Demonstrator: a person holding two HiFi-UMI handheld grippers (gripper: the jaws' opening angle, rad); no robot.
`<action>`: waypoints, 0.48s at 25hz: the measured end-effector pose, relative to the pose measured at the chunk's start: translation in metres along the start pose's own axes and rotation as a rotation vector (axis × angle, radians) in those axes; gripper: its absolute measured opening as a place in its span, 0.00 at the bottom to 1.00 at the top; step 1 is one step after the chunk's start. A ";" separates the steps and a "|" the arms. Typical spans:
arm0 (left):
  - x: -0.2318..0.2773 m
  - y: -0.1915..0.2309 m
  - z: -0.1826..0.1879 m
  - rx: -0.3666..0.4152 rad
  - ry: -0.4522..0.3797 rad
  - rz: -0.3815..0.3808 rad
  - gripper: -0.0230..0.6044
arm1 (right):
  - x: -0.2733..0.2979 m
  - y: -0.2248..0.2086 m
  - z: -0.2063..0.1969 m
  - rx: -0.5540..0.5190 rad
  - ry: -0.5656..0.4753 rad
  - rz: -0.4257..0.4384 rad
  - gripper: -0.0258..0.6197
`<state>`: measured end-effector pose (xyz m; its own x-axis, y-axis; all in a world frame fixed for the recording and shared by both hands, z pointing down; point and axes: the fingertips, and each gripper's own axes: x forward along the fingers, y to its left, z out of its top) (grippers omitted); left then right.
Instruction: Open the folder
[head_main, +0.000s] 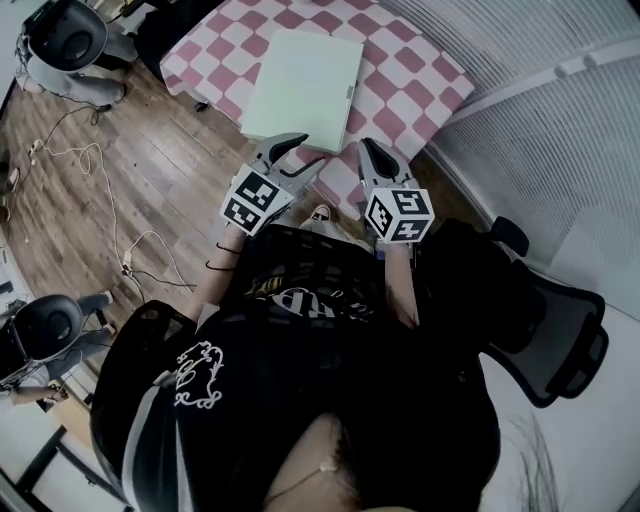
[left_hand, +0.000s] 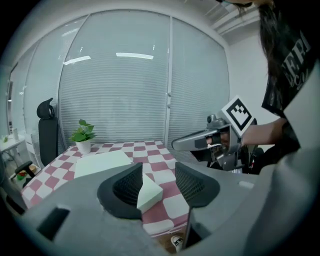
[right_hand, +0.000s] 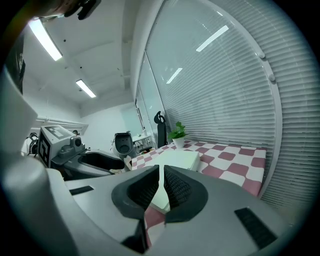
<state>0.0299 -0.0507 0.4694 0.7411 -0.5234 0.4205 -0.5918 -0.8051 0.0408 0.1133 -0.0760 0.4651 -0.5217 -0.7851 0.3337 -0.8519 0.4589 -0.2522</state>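
A pale green folder (head_main: 300, 85) lies closed and flat on the pink-and-white checked table (head_main: 410, 75). My left gripper (head_main: 308, 152) is at the folder's near edge with its jaws open. In the left gripper view the folder's near corner (left_hand: 149, 192) shows in the gap of the left gripper (left_hand: 157, 172), and no pad presses on it. My right gripper (head_main: 370, 150) hovers just right of that corner, off the table's near edge, its jaws together and empty. In the right gripper view the folder (right_hand: 177, 160) lies ahead of the right gripper (right_hand: 161, 172).
A small potted plant (left_hand: 84, 137) stands at the table's far end by the blinds. A black office chair (head_main: 545, 330) is behind me on the right. Cables (head_main: 100, 200) trail over the wooden floor to the left, and another chair (left_hand: 46, 130) stands beside the table.
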 end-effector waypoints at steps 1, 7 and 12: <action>0.005 0.000 -0.003 0.019 0.021 -0.005 0.36 | 0.001 -0.002 -0.002 0.005 0.007 0.003 0.09; 0.037 0.007 -0.024 0.186 0.166 -0.062 0.41 | 0.007 -0.010 -0.014 0.056 0.040 0.001 0.09; 0.058 0.010 -0.048 0.407 0.304 -0.114 0.43 | 0.012 -0.014 -0.037 0.126 0.088 -0.009 0.09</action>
<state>0.0518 -0.0754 0.5376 0.6321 -0.3701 0.6808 -0.2966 -0.9272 -0.2286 0.1175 -0.0768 0.5063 -0.5212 -0.7467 0.4134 -0.8468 0.3920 -0.3596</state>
